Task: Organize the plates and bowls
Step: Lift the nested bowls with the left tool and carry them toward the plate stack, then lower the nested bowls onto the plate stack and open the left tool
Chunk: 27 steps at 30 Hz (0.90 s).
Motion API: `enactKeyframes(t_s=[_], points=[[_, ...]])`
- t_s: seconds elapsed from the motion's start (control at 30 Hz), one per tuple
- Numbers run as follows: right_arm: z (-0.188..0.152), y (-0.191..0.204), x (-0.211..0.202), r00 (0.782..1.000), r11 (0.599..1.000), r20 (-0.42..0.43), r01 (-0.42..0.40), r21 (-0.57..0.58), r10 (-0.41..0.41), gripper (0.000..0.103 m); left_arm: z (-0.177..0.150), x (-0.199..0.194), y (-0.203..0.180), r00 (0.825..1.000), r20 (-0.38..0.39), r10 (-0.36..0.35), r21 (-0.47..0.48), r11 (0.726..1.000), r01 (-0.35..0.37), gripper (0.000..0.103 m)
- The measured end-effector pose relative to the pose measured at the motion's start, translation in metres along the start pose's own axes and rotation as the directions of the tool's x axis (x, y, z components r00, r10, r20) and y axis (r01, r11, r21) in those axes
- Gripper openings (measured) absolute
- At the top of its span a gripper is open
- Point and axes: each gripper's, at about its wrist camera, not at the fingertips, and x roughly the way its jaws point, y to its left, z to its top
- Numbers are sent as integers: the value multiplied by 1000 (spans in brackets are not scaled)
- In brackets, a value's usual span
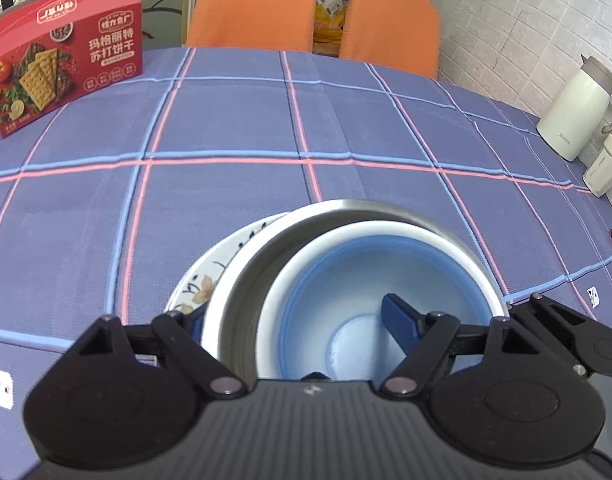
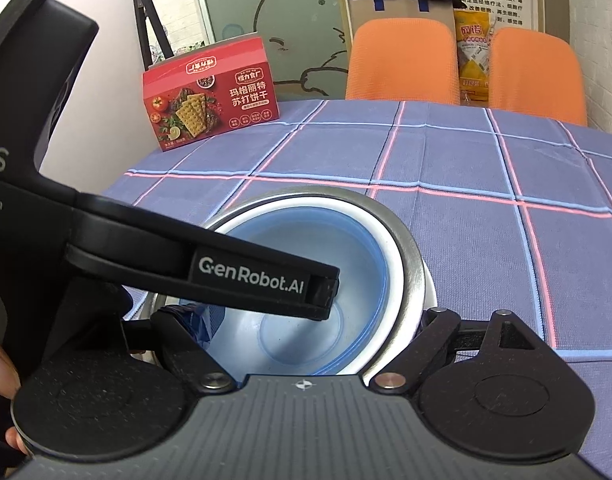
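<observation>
- The blue and white plastic bowl [image 1: 369, 280] sits inside a shiny metal bowl [image 1: 242, 304], on a flowered white plate [image 1: 202, 284], near the desk's [image 1: 226, 128] near edge.
- The left tongs [image 1: 294, 320] are wide, straddling both bowls' near-left rims.
- The right tongs [image 2: 306, 320] are wide over the bowls' right rims.
- The far desk is open.

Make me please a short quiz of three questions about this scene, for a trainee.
1. True or false: the blue bowl sits inside the steel bowl.
2. What lies under the steel bowl? A) a plate B) a tray C) a lid
3. Fill in: the two chairs are ___ in colour.

Key: 1 true; 2 A; 3 orange.
</observation>
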Motion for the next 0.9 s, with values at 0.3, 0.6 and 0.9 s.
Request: enactKeyframes(t_s=[0.3, 0.6, 0.9], points=[[5, -6, -7, 1000, 1000, 17, 8, 15, -9, 71, 4, -16, 7, 996, 87, -9, -39, 999, 13, 102], [7, -16, -37, 988, 996, 133, 71, 46, -76, 71, 3, -48, -8, 979, 203, 14, 24, 1000, -20, 102], [-9, -29, -67, 978, 991, 175, 94, 99, -110, 72, -23, -69, -26, 971, 241, -4, 25, 1000, -2, 102]])
